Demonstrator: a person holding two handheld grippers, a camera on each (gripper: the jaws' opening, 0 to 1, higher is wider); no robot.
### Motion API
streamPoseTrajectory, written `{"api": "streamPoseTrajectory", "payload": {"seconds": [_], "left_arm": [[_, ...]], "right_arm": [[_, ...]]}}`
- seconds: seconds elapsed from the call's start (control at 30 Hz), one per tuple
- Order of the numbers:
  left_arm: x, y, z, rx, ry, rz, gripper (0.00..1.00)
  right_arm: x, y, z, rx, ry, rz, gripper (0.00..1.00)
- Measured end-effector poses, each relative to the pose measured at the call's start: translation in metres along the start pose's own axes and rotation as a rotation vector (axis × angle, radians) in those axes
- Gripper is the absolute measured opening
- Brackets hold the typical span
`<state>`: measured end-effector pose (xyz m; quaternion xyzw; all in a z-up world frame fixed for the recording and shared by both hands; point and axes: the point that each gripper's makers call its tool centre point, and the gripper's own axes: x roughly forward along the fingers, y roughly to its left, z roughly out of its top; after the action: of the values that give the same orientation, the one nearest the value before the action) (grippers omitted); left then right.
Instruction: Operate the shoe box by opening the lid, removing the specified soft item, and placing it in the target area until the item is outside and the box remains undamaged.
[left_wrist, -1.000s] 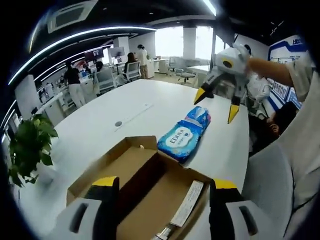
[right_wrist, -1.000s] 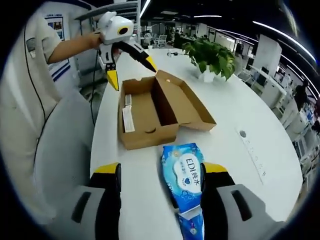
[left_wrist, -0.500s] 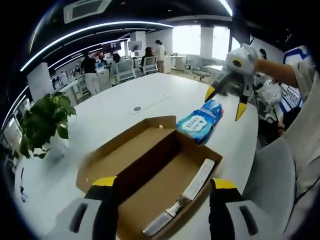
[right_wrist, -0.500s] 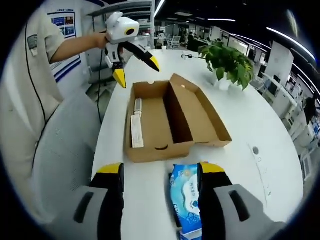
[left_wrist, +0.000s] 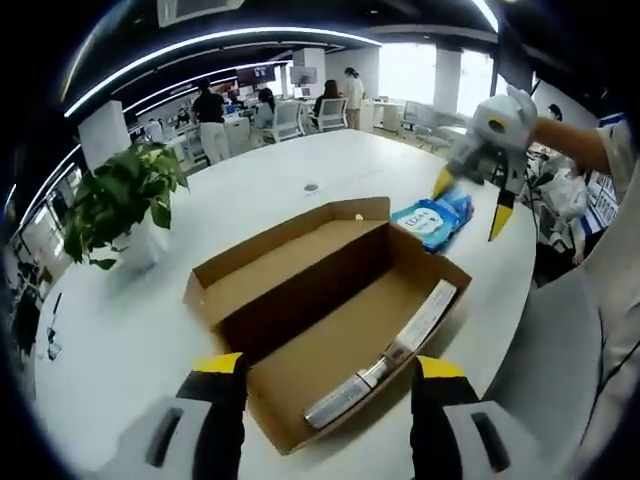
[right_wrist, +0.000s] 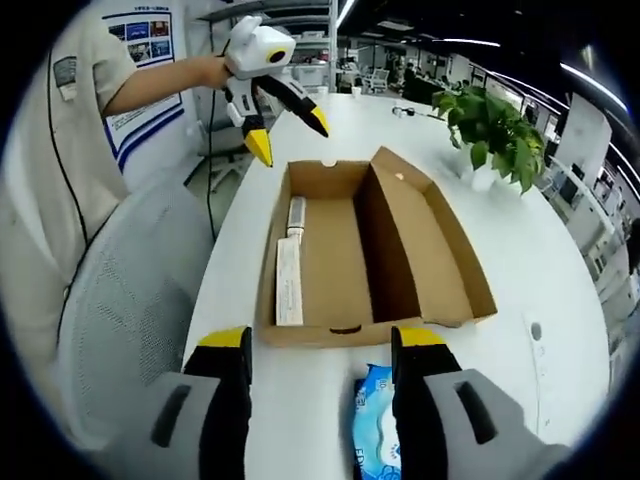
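1. The shoe box (right_wrist: 330, 250) was plain brown cardboard, with a white label strip (right_wrist: 288, 280) inside.
2. The soft pack (left_wrist: 432, 216) was blue with a white patch; its print was perhaps dark blue.
3. The table (left_wrist: 140, 330) was white.
4. The plant (left_wrist: 125, 195) had green leaves.
5. The gripper tips (right_wrist: 286, 122) were yellow and black.

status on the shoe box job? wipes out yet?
Done: the shoe box lies open on the white table, and the blue wipes pack rests on the table outside it, beside the box's end. In hand: nothing; the left gripper and right gripper both hang open above the table. Left: little, perhaps only confirming placement. No damage is visible on the box.
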<state>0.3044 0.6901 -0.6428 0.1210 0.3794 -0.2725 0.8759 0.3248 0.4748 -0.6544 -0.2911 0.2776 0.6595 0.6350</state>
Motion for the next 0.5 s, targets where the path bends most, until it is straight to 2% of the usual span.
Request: {"api": "streamPoseTrajectory", "payload": {"seconds": [0.2,0.3,0.5], "left_arm": [[-0.001,0.015,-0.024,-0.042,0.036,0.042,0.6],[0.0,0.023,-0.037,-0.069,0.058,0.069,0.52],[0.002,0.031,-0.051,-0.131,0.067,0.09,0.4]], "right_arm": [[0.018,0.003,0.002,-0.016,0.018,0.033,0.49],[0.026,0.002,-0.001,-0.027,0.038,0.044,0.48],[0.042,0.001,-0.002,-0.045,0.068,0.07,0.47]]}}
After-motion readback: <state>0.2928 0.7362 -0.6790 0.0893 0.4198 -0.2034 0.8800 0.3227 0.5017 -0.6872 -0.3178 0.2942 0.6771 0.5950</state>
